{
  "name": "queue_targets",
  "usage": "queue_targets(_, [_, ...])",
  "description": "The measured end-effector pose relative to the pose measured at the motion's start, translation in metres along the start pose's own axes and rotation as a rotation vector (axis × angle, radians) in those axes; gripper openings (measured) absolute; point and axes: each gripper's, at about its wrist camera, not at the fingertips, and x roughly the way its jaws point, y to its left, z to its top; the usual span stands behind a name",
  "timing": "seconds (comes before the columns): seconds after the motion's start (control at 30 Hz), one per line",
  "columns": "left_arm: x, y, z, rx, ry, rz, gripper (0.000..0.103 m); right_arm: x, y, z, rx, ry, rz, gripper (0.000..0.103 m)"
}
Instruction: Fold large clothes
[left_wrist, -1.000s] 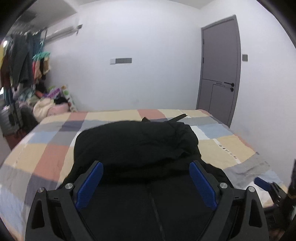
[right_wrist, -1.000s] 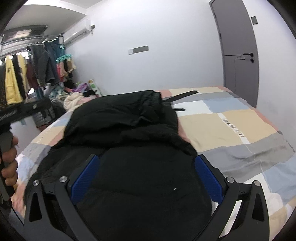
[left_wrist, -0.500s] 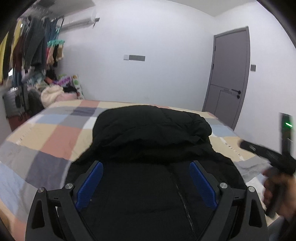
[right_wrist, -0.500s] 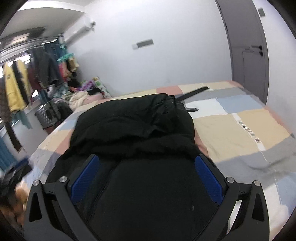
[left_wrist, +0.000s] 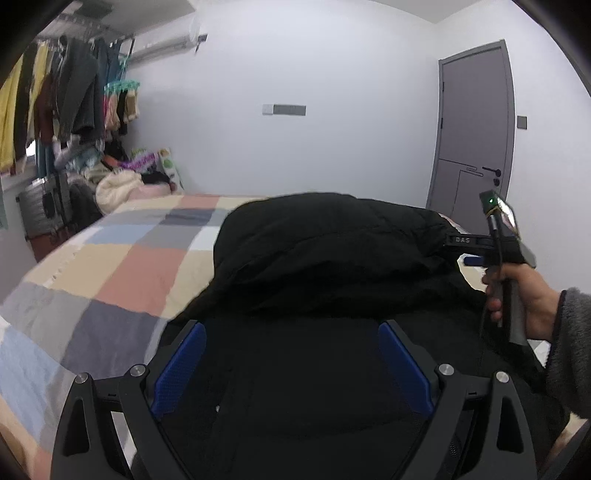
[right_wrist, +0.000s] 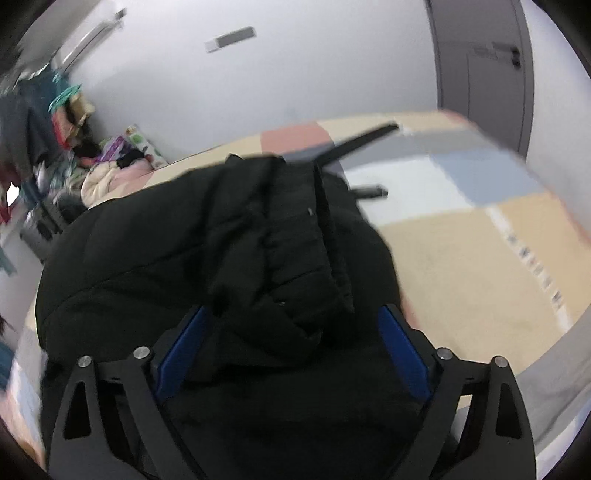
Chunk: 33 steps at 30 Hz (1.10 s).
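Note:
A black puffy jacket lies bunched on the patchwork bed, its upper part doubled over the lower. My left gripper hovers open over the near, flat part of the jacket, with nothing pinched between its blue pads. In the left wrist view a hand holds my right gripper at the jacket's right edge. The right wrist view shows my right gripper straddling a thick fold of the jacket. Its jaws are closing but still stand wide, and the fold hides part of the left pad.
A rack of hanging clothes and a heap of laundry fill the far left corner. A grey door is at the far right. A black strap lies on the bed beyond the jacket.
Both grippers have come down closer to the jacket. The right gripper has swung in over the doubled-over fold, with its jaws slightly narrower. It now shows at the right of the left wrist view.

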Motion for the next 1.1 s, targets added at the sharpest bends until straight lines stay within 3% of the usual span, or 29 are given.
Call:
queue_targets(0.07, [0.003, 0.004, 0.001, -0.005, -0.003, 0.012, 0.095, 0.003, -0.005, -0.001, 0.054, -0.016, 0.008, 0.091])
queue_targets(0.13, [0.006, 0.009, 0.004, -0.012, -0.007, 0.017, 0.095, 0.004, -0.009, 0.002, 0.081, -0.029, 0.019, 0.078])
queue_targets(0.17, [0.007, 0.011, 0.004, -0.019, -0.006, 0.015, 0.095, 0.001, -0.009, 0.004, 0.078, -0.042, 0.031, 0.064])
queue_targets(0.27, [0.011, 0.019, 0.003, -0.049, 0.005, 0.004, 0.095, -0.01, 0.006, 0.009, -0.006, -0.077, 0.042, 0.041])
queue_targets(0.3, [0.012, 0.02, 0.003, -0.055, 0.01, 0.002, 0.095, -0.015, 0.012, 0.01, -0.045, -0.086, 0.049, 0.028])
queue_targets(0.37, [0.014, 0.021, 0.002, -0.065, 0.021, -0.003, 0.095, -0.028, 0.016, 0.013, -0.065, -0.102, 0.088, 0.019])
queue_targets(0.53, [0.008, 0.016, 0.003, -0.06, 0.01, -0.015, 0.095, -0.05, 0.008, 0.013, -0.063, -0.153, 0.098, 0.018])
queue_targets(0.67, [-0.001, 0.015, 0.004, -0.048, -0.025, -0.027, 0.095, -0.035, 0.005, -0.002, -0.104, -0.119, 0.01, 0.018])
queue_targets(0.87, [0.006, 0.021, 0.001, -0.072, 0.003, -0.041, 0.095, -0.012, 0.015, -0.016, -0.179, -0.091, -0.089, 0.02])
queue_targets(1.03, [0.002, 0.023, -0.001, -0.073, -0.003, -0.031, 0.095, -0.033, 0.017, -0.015, -0.181, -0.104, -0.089, 0.038])
queue_targets(1.1, [0.0, 0.022, 0.0, -0.084, -0.002, -0.05, 0.095, -0.046, 0.018, -0.02, -0.213, -0.089, -0.072, 0.057])
